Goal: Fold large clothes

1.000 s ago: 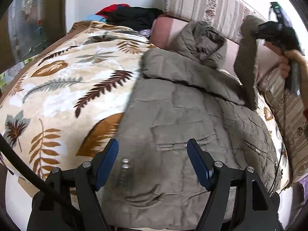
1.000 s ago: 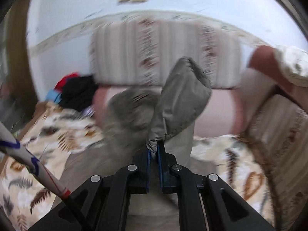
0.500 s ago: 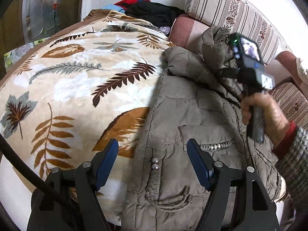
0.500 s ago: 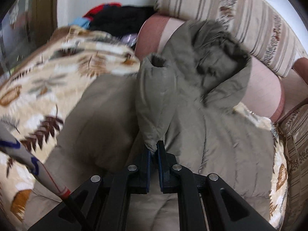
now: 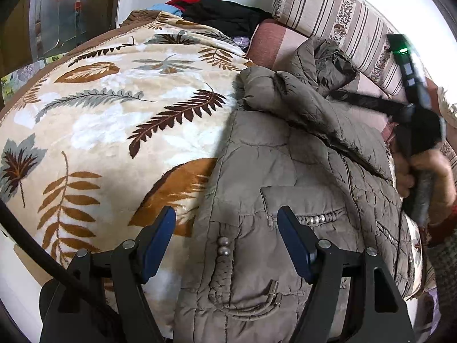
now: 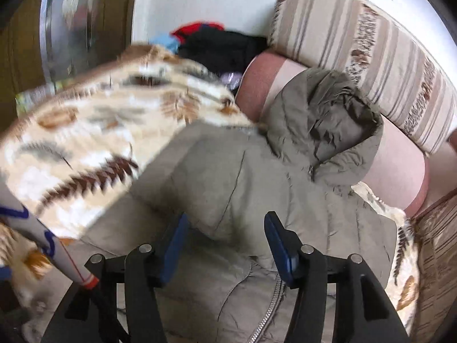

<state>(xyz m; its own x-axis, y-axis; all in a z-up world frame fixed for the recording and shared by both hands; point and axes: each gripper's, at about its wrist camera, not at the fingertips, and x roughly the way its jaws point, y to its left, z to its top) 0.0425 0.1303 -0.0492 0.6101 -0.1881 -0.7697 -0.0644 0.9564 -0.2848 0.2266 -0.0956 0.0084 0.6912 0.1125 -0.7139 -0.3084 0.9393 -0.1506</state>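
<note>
An olive quilted hooded jacket (image 5: 285, 177) lies on a leaf-print blanket (image 5: 100, 120), its hood toward the pillows. A sleeve (image 5: 300, 108) is folded across its chest. My left gripper (image 5: 225, 237) is open and empty above the jacket's lower hem, by the pocket with metal beads. My right gripper (image 6: 225, 240) is open and empty above the folded sleeve (image 6: 205, 177) near the jacket's front zipper. In the left wrist view the right gripper's body (image 5: 414, 108) is at the far right, held by a hand.
A striped cushion (image 5: 342, 23) and a pink bolster (image 6: 394, 168) lie behind the hood. A heap of black, red and blue clothes (image 5: 217, 11) sits at the bed's far corner. A striped cushion (image 6: 437, 257) borders the right side.
My right gripper carried the sleeve down across the jacket, let go of it and opened. The sleeve now lies folded on the chest. The left gripper stayed open over the hem.
</note>
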